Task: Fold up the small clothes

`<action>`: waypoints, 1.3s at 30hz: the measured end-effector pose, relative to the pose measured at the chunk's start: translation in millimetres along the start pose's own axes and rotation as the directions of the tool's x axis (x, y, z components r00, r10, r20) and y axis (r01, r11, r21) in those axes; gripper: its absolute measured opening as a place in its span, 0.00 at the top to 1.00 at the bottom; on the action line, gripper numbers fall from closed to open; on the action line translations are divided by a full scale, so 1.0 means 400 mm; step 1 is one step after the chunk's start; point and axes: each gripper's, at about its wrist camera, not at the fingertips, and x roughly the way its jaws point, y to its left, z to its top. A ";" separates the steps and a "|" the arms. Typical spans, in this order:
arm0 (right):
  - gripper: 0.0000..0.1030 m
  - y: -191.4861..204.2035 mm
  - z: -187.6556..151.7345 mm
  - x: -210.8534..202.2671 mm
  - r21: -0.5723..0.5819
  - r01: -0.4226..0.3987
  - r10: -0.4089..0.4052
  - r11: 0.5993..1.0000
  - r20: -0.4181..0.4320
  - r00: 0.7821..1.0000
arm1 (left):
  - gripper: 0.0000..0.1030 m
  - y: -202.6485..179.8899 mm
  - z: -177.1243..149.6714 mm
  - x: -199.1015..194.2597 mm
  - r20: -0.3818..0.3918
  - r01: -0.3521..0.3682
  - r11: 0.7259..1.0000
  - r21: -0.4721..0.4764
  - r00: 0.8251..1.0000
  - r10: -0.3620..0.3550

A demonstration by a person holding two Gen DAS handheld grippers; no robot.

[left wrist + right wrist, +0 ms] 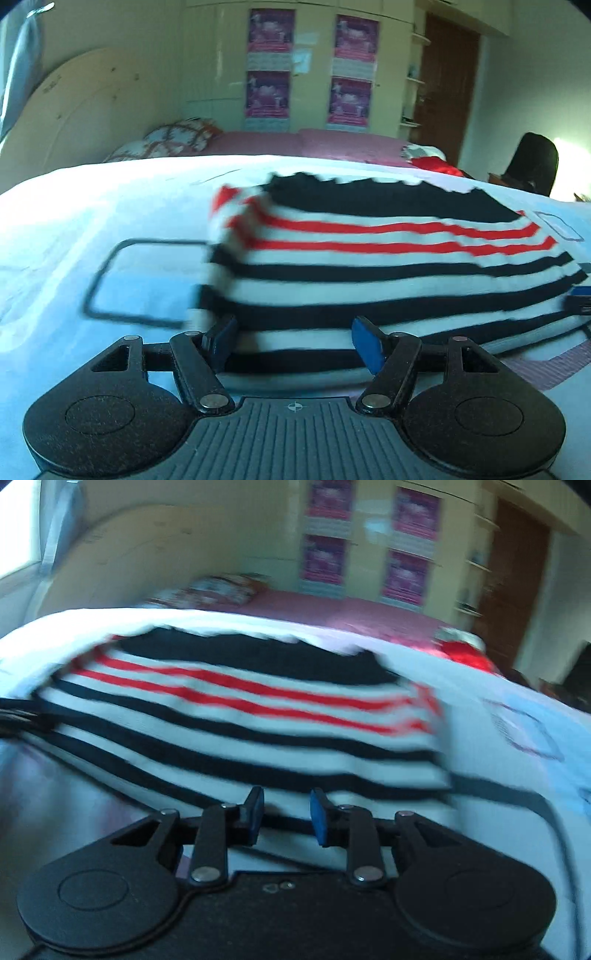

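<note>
**Clerk:** Left wrist view, nearest item first: left gripper (295, 341), black linkage, blue pads, one fingertip (366, 343) showing its blue face. Jaws stand well apart; nothing pinched between the pads. The near hem of the striped garment (369, 258) lies in the gap below them

**Checker:** And the garment itself?

**Clerk:** One small knitted piece, white with black and red stripes and a solid black band at the far edge. It lies flat on the white sheet (92, 206), right of centre, its left end bunched and blurred. A dark outlined rectangle (136, 282) is printed on the sheet just left of it, partly covered by that end. Behind: pink bedcover (314, 142), patterned pillow (173, 138), red cloth (436, 164) at the far right of the bed, four pink posters (269, 62) on a cream cupboard, brown door (447, 85), dark chair (535, 162)

**Checker:** Right wrist view?

**Clerk:** Right gripper (286, 814), same build, jaws narrower but still parted, pads not pressing on cloth. The striped garment (240, 709) fills the middle, its near hem just beyond and below the fingertips; whether a pad touches it I cannot tell, the picture is smeared. White sheet (498, 686) around it, a faint outlined box (524, 731) printed to the right. Pink bedcover (369, 616), red cloth (465, 653), posters (325, 535), door (517, 583) behind
</note>
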 end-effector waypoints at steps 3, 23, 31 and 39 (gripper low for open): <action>0.77 -0.089 -0.037 -0.014 0.071 0.000 0.001 0.997 -0.020 1.000 | 0.34 0.021 -0.008 -0.005 0.001 0.029 0.999 0.021 1.000 -0.030; 0.62 -0.145 -0.040 -0.037 0.189 0.091 -0.094 0.978 0.009 0.996 | 0.33 0.100 -0.011 0.012 -0.054 0.000 0.993 -0.116 0.998 -0.007; 0.90 -0.198 -0.064 -0.041 0.284 0.044 -0.044 0.958 -0.008 0.999 | 0.32 0.110 -0.017 0.020 -0.049 -0.031 0.991 -0.130 0.998 0.025; 0.82 -0.192 -0.060 -0.033 0.261 0.056 -0.047 0.964 -0.040 0.998 | 0.29 0.114 -0.005 0.028 -0.078 -0.038 0.992 -0.116 0.997 0.029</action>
